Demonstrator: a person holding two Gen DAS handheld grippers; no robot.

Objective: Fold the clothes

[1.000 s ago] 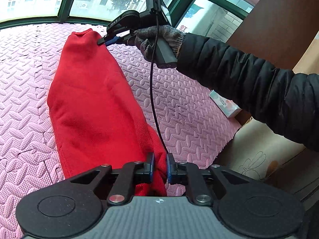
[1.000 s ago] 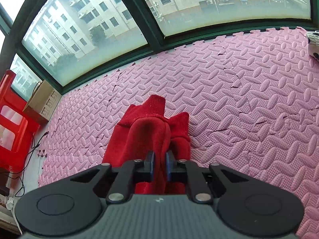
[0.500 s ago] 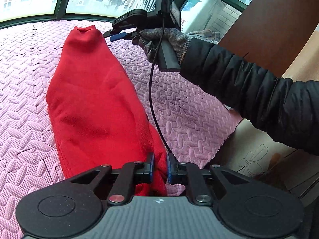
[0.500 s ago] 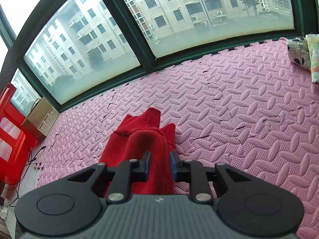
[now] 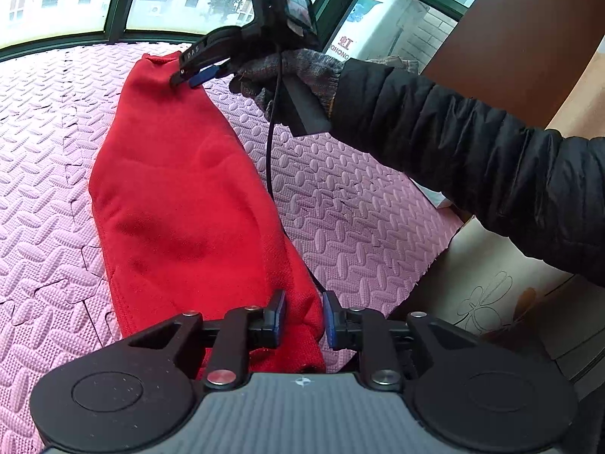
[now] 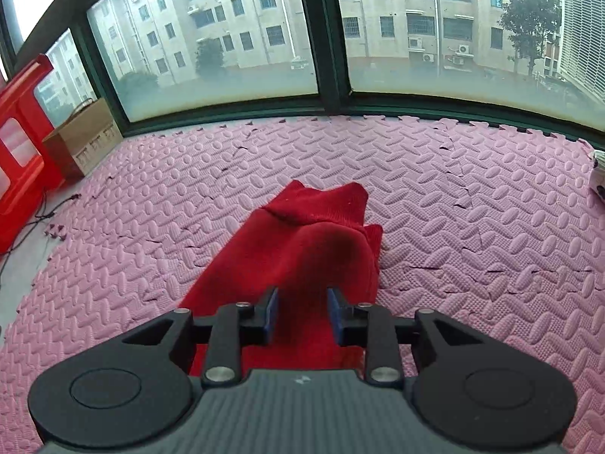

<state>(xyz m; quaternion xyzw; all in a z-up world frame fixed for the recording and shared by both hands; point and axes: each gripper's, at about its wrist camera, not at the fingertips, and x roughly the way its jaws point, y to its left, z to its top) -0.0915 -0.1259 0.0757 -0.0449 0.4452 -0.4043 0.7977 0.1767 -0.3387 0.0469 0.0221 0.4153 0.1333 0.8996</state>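
A red knit garment (image 5: 181,196) lies folded into a long strip on the pink foam mat (image 5: 359,208). My left gripper (image 5: 302,319) is open, its blue pads either side of the garment's near end. My right gripper (image 5: 193,75) hovers at the garment's far end in the left wrist view, held by a gloved hand. In the right wrist view my right gripper (image 6: 302,316) is open with the red garment (image 6: 302,249) lying loose between and beyond its pads.
Windows with dark green frames (image 6: 325,38) border the mat. A cardboard box (image 6: 83,136) and a red plastic object (image 6: 19,151) stand at the left. A brown cabinet (image 5: 529,38) and a cardboard sheet (image 5: 491,295) lie to the right. A cable (image 5: 270,143) hangs from the right gripper.
Both grippers have opened and let go of the garment ends. The right gripper has tilted up and drawn back; the garment now rests on the mat.
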